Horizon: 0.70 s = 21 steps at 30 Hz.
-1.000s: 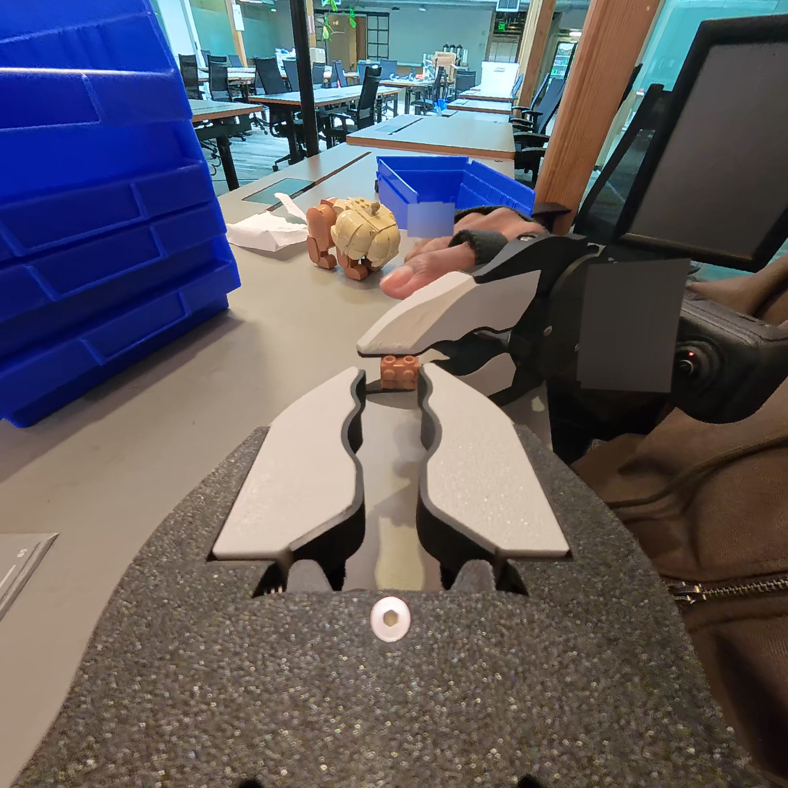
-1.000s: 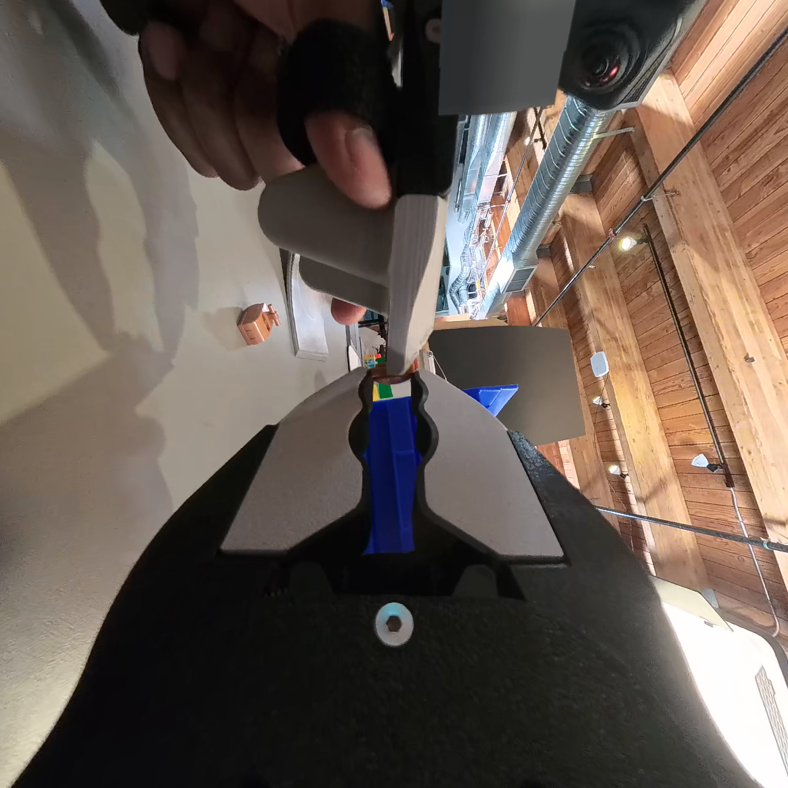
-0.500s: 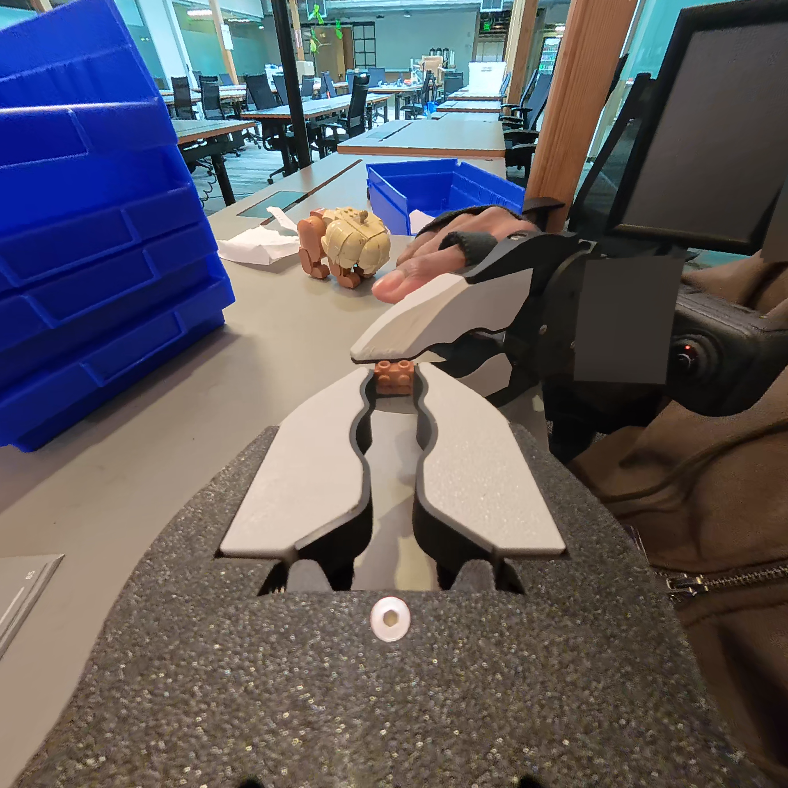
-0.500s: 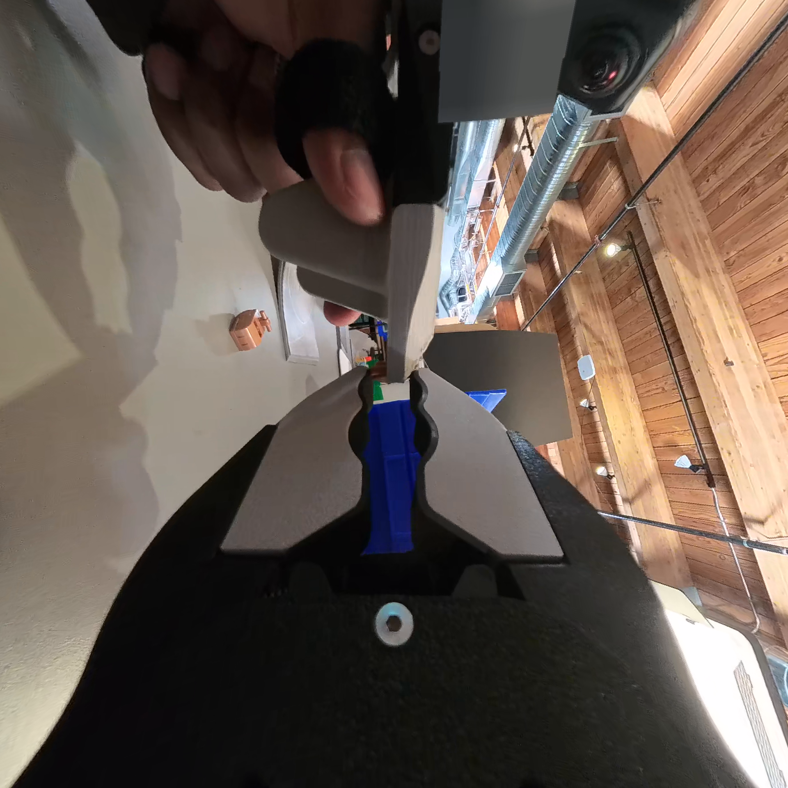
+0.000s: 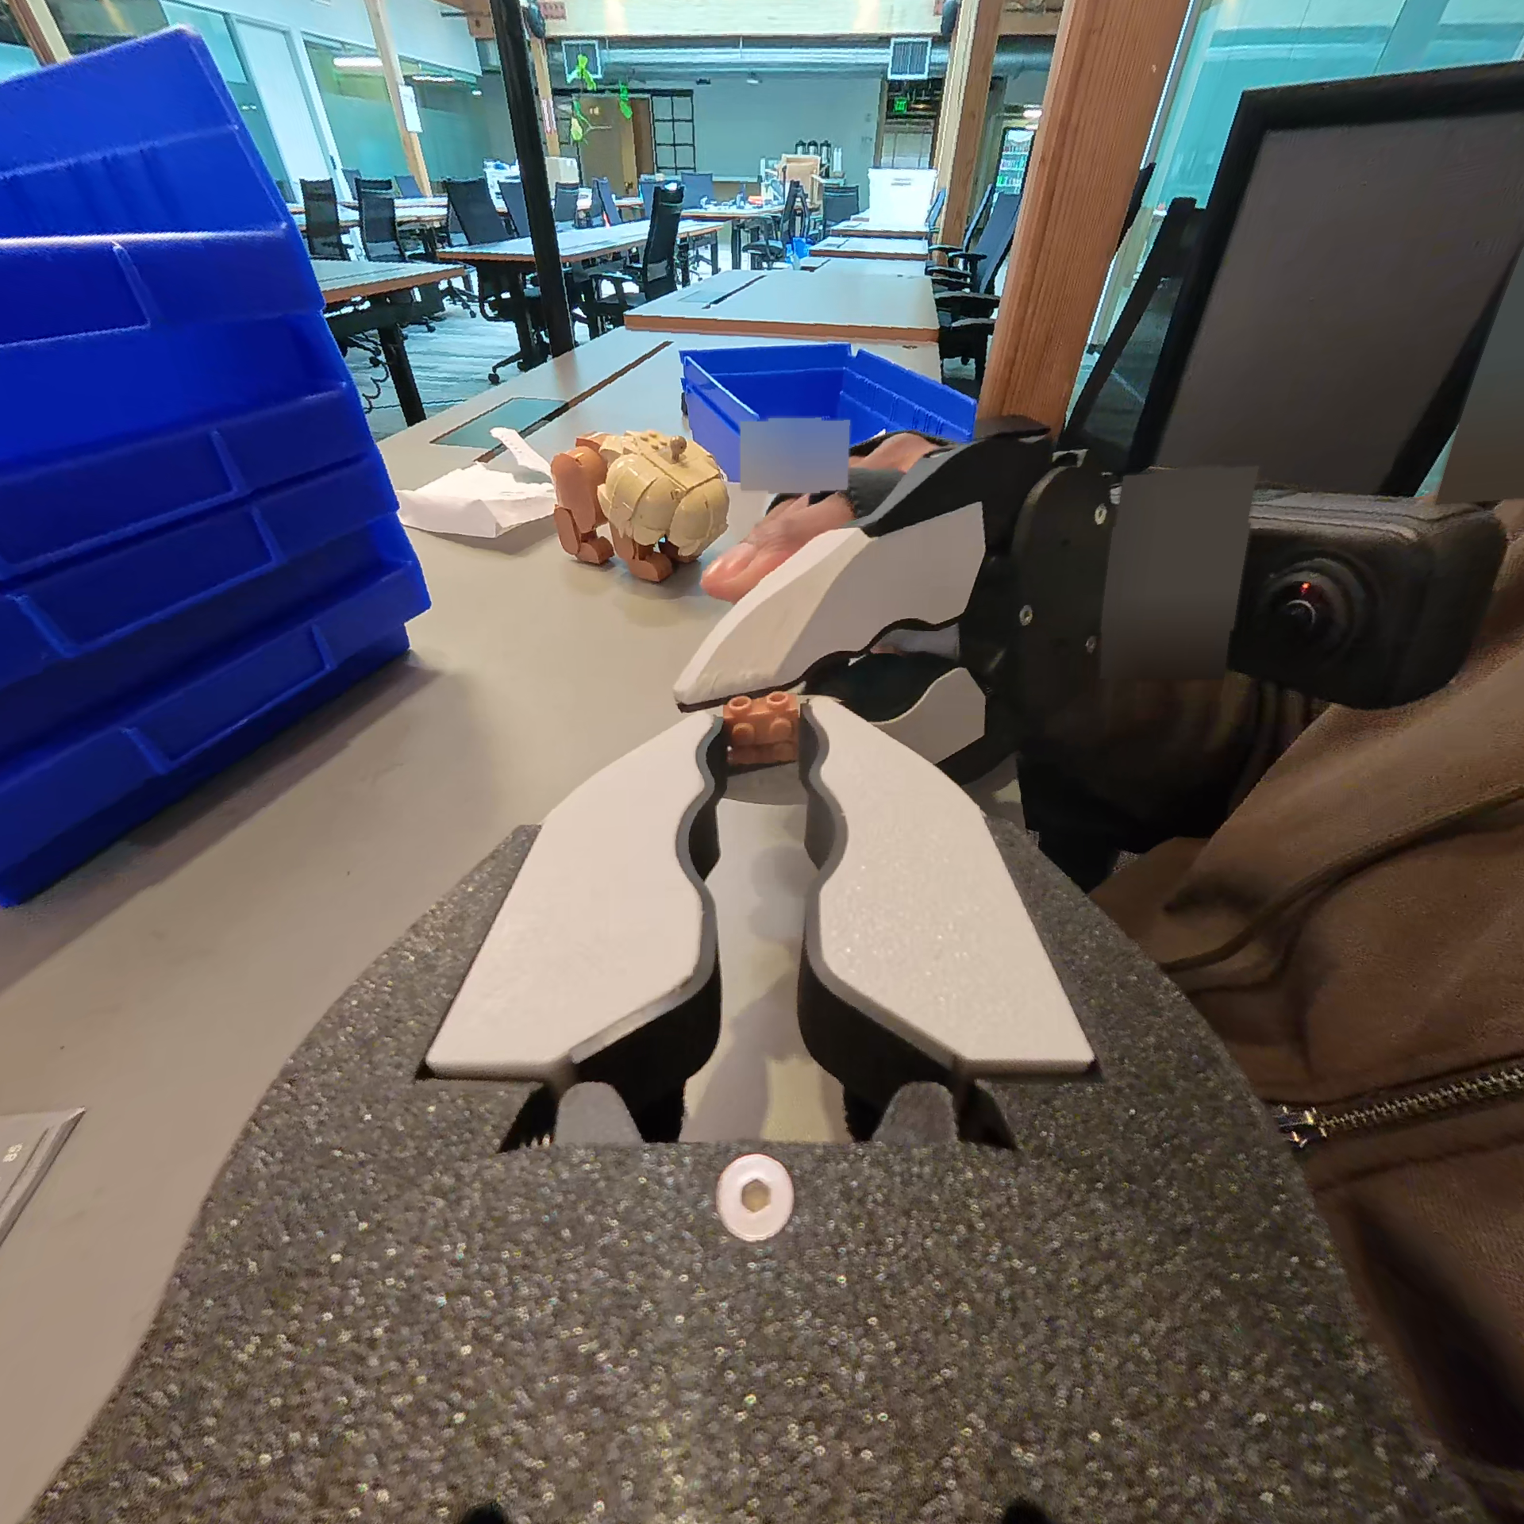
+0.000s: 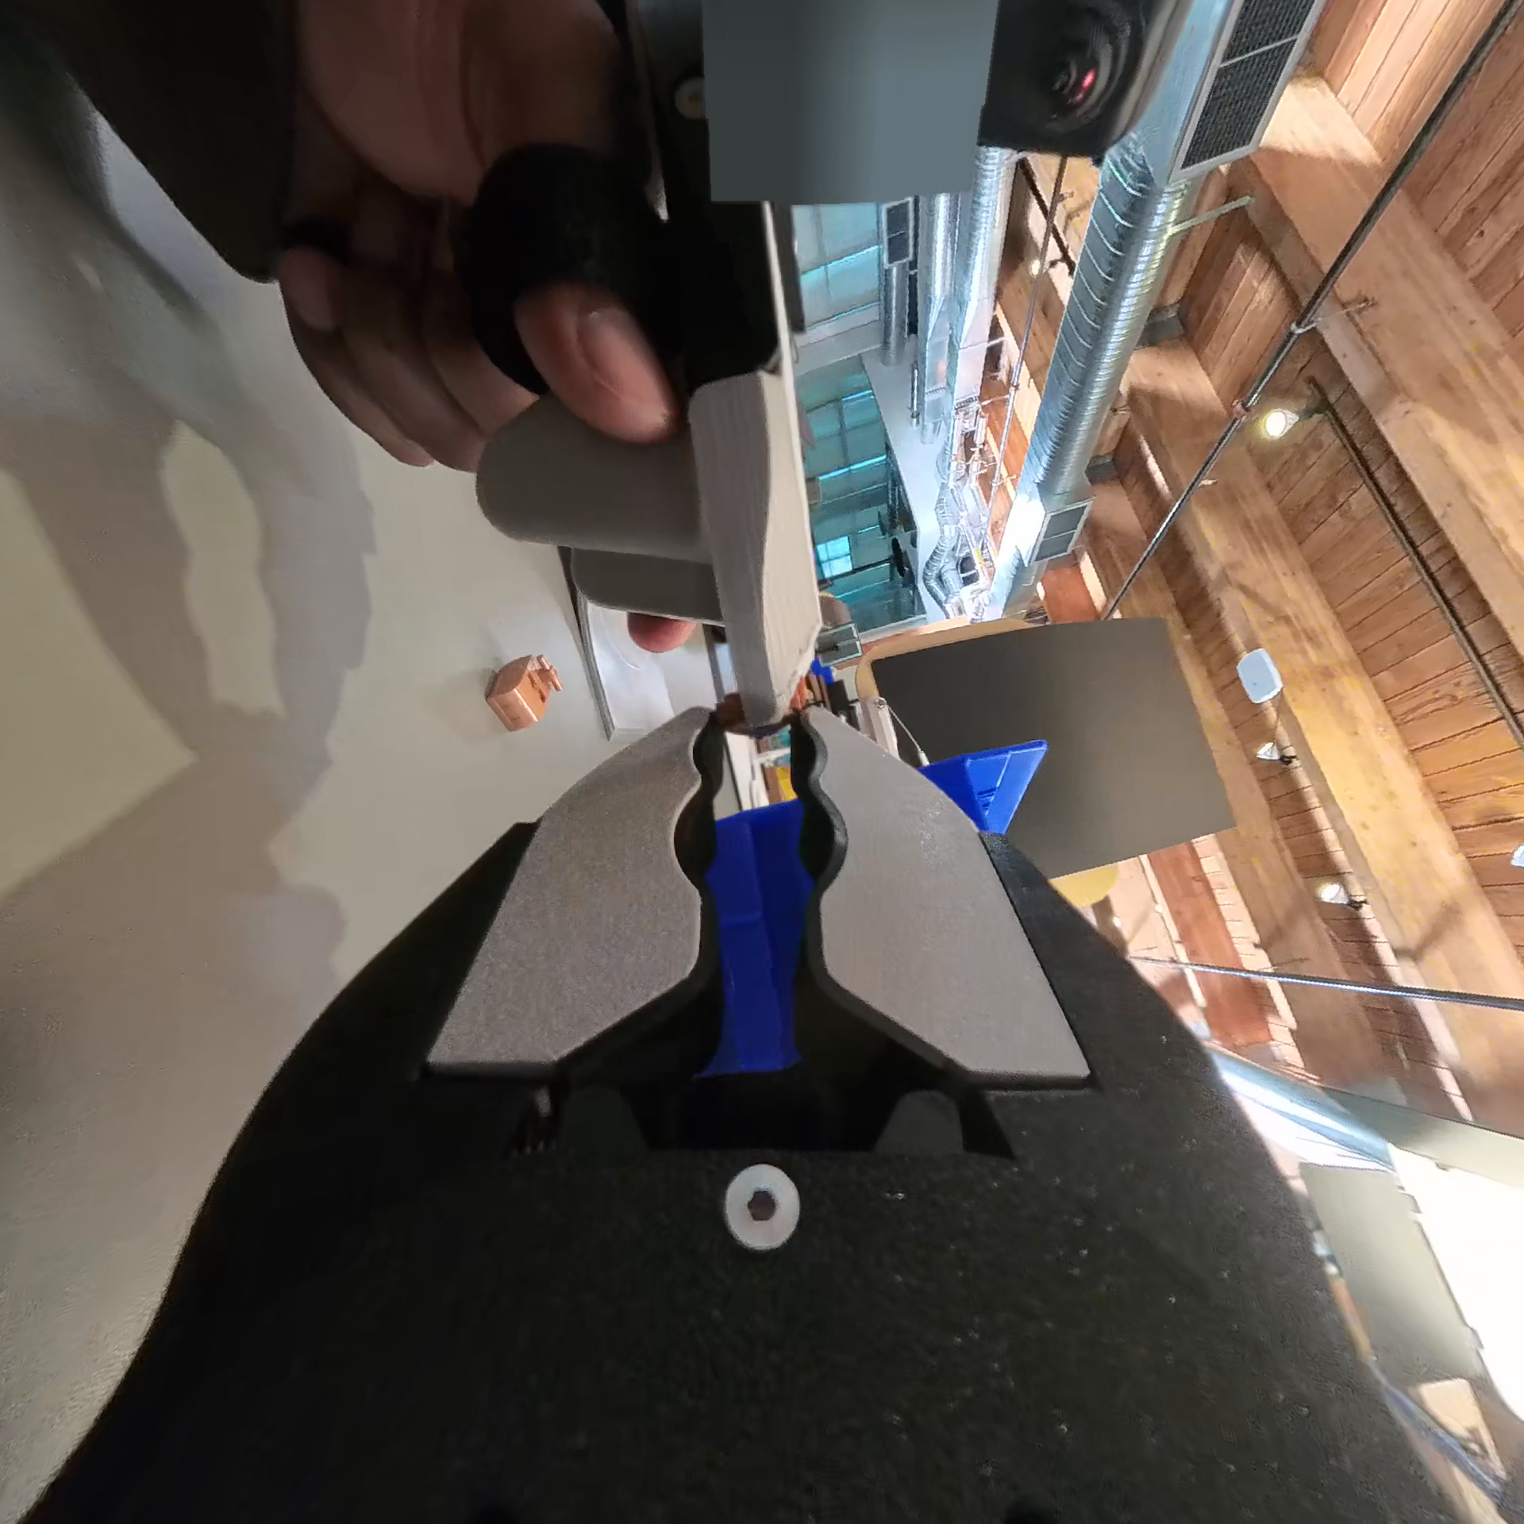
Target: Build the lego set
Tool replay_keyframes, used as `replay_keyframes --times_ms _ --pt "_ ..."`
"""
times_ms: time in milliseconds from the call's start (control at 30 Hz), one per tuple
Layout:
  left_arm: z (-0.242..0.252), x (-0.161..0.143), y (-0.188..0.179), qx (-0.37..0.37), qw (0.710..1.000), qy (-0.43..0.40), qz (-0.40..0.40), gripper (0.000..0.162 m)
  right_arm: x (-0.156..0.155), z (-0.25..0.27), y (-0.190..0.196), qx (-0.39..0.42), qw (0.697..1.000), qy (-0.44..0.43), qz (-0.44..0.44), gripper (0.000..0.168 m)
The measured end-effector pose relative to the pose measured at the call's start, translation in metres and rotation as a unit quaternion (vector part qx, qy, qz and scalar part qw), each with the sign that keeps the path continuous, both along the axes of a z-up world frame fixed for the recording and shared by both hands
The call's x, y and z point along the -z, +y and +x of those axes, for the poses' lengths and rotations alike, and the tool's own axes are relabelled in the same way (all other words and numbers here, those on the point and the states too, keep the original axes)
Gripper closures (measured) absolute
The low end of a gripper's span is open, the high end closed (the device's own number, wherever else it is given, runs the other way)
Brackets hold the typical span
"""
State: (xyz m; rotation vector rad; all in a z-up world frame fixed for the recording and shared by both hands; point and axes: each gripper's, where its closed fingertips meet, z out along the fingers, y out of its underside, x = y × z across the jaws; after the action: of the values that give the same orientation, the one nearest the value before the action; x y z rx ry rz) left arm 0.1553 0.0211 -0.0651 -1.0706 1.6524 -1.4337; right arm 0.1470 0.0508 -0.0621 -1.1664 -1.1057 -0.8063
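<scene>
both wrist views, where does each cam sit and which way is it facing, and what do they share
Left wrist view: on the left gripper, level over the grey table, facing the small brown brick, lego animal and blue bins; a hand and brown jacket show.
Right wrist view: on the right gripper, rolled sideways, facing the ceiling duct; a hand shows.
Shared: the brick pinched between both grippers' fingertips.

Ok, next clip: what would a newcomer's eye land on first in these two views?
Probably the small brown lego piece at the centre of the left wrist view, pinched at the tips of the left gripper, with the right gripper reaching in from the right and its jaws closed around the same piece. Next, the tan and brown lego figure standing farther back on the grey table, and the big stack of blue bins at the left.
</scene>
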Motion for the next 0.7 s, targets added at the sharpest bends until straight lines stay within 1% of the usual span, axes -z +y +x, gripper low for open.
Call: replay_keyframes --times_ms 200,233,267,300,333,367,400,467,567,633,700 --pt "0.002 -0.002 0.001 -0.011 1.0 -0.008 0.003 0.146 -0.003 0.003 0.001 0.013 1.0 -0.008 0.013 0.152" --pt "0.002 -0.003 0.001 -0.017 1.0 -0.011 0.006 0.146 -0.003 0.005 0.002 0.024 1.0 -0.013 0.015 0.156" --pt "0.002 -0.008 0.005 -0.031 0.999 -0.027 0.006 0.146 -0.003 0.016 0.004 0.057 0.998 -0.02 0.018 0.159" --pt "-0.003 -0.016 0.018 -0.058 0.997 -0.045 0.002 0.146 -0.011 0.034 0.004 0.097 0.994 -0.022 0.043 0.162" --pt "-0.008 -0.022 0.033 -0.084 0.995 -0.054 -0.007 0.146 -0.016 0.047 0.001 0.109 0.993 -0.005 0.048 0.165" --pt "-0.013 -0.028 0.047 -0.103 0.992 -0.071 -0.023 0.146 -0.023 0.056 -0.004 0.106 0.993 0.027 0.054 0.168" --pt "-0.017 -0.033 0.054 -0.107 0.99 -0.081 -0.036 0.146 -0.029 0.06 -0.008 0.097 0.992 0.047 0.062 0.168" --pt "-0.017 -0.032 0.05 -0.085 0.992 -0.077 -0.042 0.146 -0.026 0.056 -0.009 0.077 0.995 0.036 0.06 0.168" --pt "-0.012 -0.024 0.031 -0.051 0.996 -0.062 -0.028 0.146 -0.016 0.04 -0.006 0.066 0.995 -0.018 0.069 0.168" --pt "-0.01 -0.019 0.022 -0.033 0.998 -0.05 -0.021 0.146 -0.013 0.028 -0.005 0.053 0.995 -0.038 0.078 0.168" --pt "-0.009 -0.016 0.015 -0.02 0.999 -0.042 -0.007 0.146 -0.011 0.021 -0.004 0.05 0.994 -0.049 0.082 0.162"
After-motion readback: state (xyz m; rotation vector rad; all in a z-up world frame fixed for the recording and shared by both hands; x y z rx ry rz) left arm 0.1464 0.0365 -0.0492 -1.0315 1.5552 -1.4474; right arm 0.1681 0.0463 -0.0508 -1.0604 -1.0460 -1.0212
